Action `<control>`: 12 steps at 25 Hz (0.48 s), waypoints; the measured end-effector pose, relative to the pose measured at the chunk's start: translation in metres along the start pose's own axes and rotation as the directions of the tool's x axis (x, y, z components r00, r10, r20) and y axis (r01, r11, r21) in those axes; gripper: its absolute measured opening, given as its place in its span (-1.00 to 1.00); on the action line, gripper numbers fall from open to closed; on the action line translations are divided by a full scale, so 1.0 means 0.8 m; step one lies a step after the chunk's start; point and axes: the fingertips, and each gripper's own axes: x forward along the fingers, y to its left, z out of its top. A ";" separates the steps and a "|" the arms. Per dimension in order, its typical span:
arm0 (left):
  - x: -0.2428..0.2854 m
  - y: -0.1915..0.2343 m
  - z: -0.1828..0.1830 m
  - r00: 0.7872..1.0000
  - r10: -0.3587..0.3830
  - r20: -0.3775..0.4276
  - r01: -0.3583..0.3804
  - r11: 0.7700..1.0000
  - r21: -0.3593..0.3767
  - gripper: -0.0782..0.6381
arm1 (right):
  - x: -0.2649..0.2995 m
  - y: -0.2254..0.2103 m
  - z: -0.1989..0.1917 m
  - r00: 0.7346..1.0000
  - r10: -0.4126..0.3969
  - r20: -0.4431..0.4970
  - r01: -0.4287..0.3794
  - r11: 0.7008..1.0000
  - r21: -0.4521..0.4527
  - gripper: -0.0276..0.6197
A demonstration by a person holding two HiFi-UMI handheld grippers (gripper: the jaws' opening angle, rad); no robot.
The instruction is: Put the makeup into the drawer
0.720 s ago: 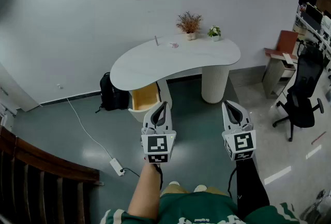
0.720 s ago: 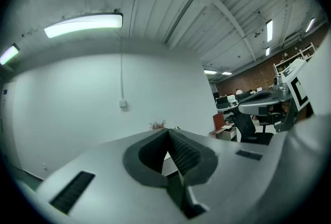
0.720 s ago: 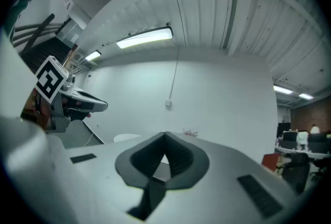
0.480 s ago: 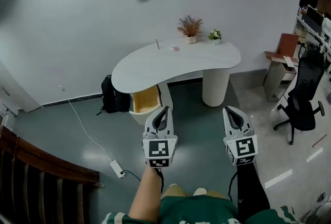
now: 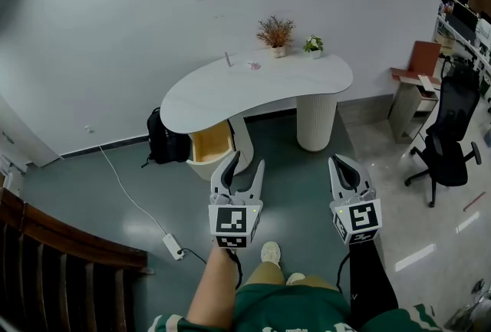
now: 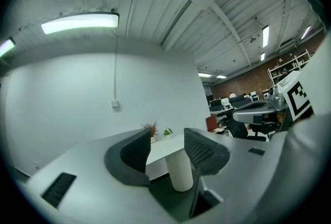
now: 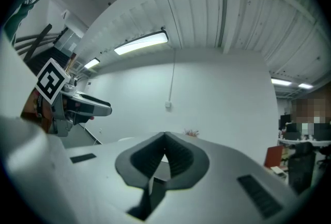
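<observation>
The makeup is not yet in hand. It looks to be the small pinkish piece [image 5: 253, 66] and the thin upright stick [image 5: 228, 59] near the far edge of the white table [image 5: 307, 81], at about 12 o'clock from the person and well apart from both tools. At this range they are too small to name with any certainty.

Pieces this small should be light, with hard, smooth casings that could slip or roll. A gentle pinch across the middle of the body looks safest, the stick taken low so it does not tip.

The left gripper [image 5: 245, 164] has its jaws about half spread, with nothing between them but the distant table leg. The right gripper [image 5: 341, 168] has its jaws closed together on nothing.

The drawer [image 5: 212, 144] stands pulled out under the table's left end, at 11 o'clock from the left gripper. Its pale wooden inside appears bare in the part that shows. Two small potted plants [image 5: 276, 33] sit at 1 o'clock of the makeup.
</observation>
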 end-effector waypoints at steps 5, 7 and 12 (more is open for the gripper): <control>0.027 0.007 -0.008 1.000 -0.015 0.013 0.015 1.000 -0.014 -0.10 | 0.020 -0.018 -0.011 1.000 -0.027 -0.009 0.027 1.000 0.006 -0.90; 0.044 0.016 -0.008 1.000 -0.015 0.023 0.015 1.000 -0.025 -0.10 | 0.036 -0.027 -0.016 0.999 -0.037 -0.015 0.038 0.999 0.012 -0.90; 0.099 0.047 -0.017 0.999 -0.030 0.029 0.031 0.999 -0.043 -0.10 | 0.096 -0.043 -0.025 0.999 -0.047 -0.021 0.048 0.999 0.024 -0.90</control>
